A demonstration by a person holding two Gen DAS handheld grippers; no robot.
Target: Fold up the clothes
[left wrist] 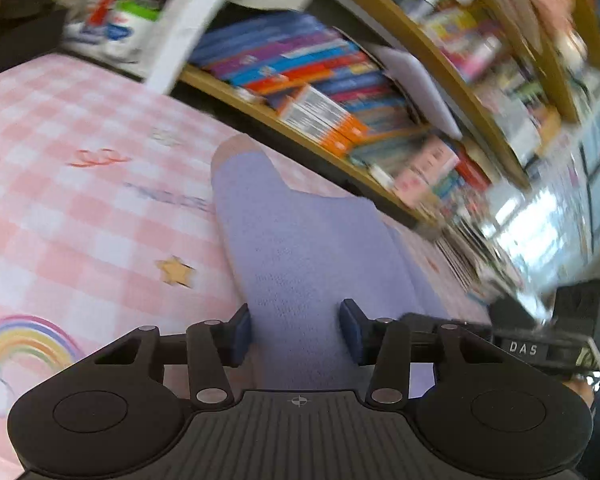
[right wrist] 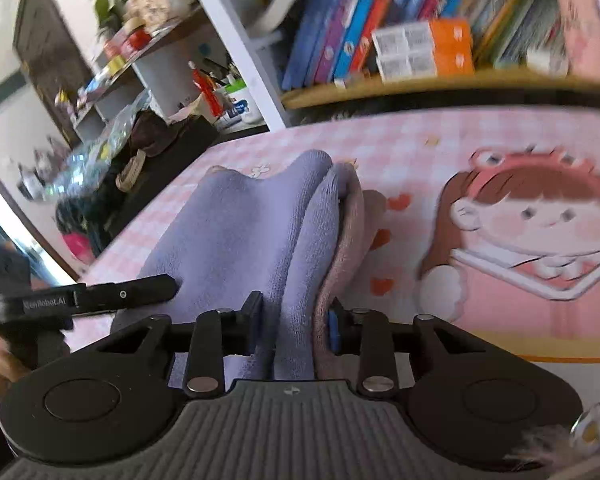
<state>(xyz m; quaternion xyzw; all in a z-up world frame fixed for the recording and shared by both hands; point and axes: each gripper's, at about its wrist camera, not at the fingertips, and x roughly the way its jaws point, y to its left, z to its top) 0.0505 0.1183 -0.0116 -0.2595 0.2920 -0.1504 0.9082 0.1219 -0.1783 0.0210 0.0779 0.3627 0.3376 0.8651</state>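
A lavender cloth (left wrist: 296, 240) lies bunched on a pink checked sheet (left wrist: 80, 216) printed with a rainbow, a star and a cartoon girl. Whether the sheet covers a counter or a bed cannot be told.

In the left wrist view the left gripper (left wrist: 296, 330) has its blue-padded fingers (left wrist: 242, 334) apart, with the cloth running up between them. The pads sit at the fabric's edges, but the view is too blurred to tell whether they press on it.

In the right wrist view the right gripper (right wrist: 296, 326) has its fingers (right wrist: 256, 320) clamped on a gathered fold of the cloth, which shows a pinkish layer (right wrist: 348, 240) on its right side. The left gripper's black finger reaches in from the left, just beside the cloth.

Behind the sheet, a wooden shelf (right wrist: 420, 84) carries rows of books (right wrist: 360, 20) and an orange box (right wrist: 448, 46).
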